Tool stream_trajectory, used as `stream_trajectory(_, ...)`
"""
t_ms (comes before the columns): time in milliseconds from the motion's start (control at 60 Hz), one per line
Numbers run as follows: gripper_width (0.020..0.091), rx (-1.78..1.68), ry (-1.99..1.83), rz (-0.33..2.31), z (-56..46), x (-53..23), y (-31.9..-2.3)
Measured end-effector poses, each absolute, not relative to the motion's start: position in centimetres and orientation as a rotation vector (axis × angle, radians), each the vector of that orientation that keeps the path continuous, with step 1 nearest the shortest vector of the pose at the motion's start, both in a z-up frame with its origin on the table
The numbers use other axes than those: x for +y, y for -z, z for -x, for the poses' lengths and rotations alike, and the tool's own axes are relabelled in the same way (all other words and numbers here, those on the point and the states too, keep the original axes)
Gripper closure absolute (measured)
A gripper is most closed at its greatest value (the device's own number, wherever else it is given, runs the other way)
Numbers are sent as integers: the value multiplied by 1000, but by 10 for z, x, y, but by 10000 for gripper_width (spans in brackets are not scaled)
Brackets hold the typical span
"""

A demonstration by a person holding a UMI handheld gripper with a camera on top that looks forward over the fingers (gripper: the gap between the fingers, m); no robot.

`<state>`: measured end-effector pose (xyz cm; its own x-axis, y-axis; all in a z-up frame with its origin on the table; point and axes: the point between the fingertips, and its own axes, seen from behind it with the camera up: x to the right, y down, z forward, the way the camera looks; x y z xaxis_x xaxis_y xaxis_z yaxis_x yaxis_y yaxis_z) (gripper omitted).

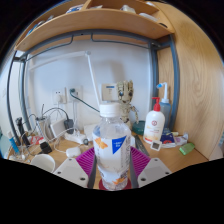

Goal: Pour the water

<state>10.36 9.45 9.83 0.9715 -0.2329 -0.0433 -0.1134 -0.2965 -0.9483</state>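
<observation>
I see my gripper (113, 172) closed on a clear bottle (112, 150), which stands upright between the two fingers with a purple pad (88, 160) pressed to its side at 9 o'clock and the other pad tight against it at 3 o'clock. The bottle has a white cap (112, 110) at 12 o'clock, a blue label around its middle and an orange patch low on its front; I cannot tell how much water is in it. Beyond the fingers lies a wooden desk (200, 156). At 10 o'clock from the bottle a white cup (42, 161) sits on the desk, with small dark bottles (20, 128) farther out at 9 o'clock. At 2 o'clock stands a white jar (153, 127) with a red top, and at 3 o'clock past it a green item (186, 148) lies near the desk edge. Behind, at 11 o'clock, cables run from a wall socket (60, 96) on the white wall. A wooden shelf (95, 25) spans the space at 12 o'clock, above everything.
</observation>
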Motion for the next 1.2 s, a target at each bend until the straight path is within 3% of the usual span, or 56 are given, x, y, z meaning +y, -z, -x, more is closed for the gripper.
stream_trajectory(67, 552, 270, 131, 1889, -106, 89, -93)
stream_trajectory(200, 298, 259, 152, 1970, -104, 75, -72)
stream_trajectory(250, 246, 255, 132, 1991, -99, 69, -66)
stream_trajectory(550, 255, 122, 162, 2232, -70, -22, -58)
stream_trajectory(917, 258, 149, 151, 2316, -40, -107, -127)
stream_trajectory(1200, 264, 138, 90, 2324, 8, -147, -147)
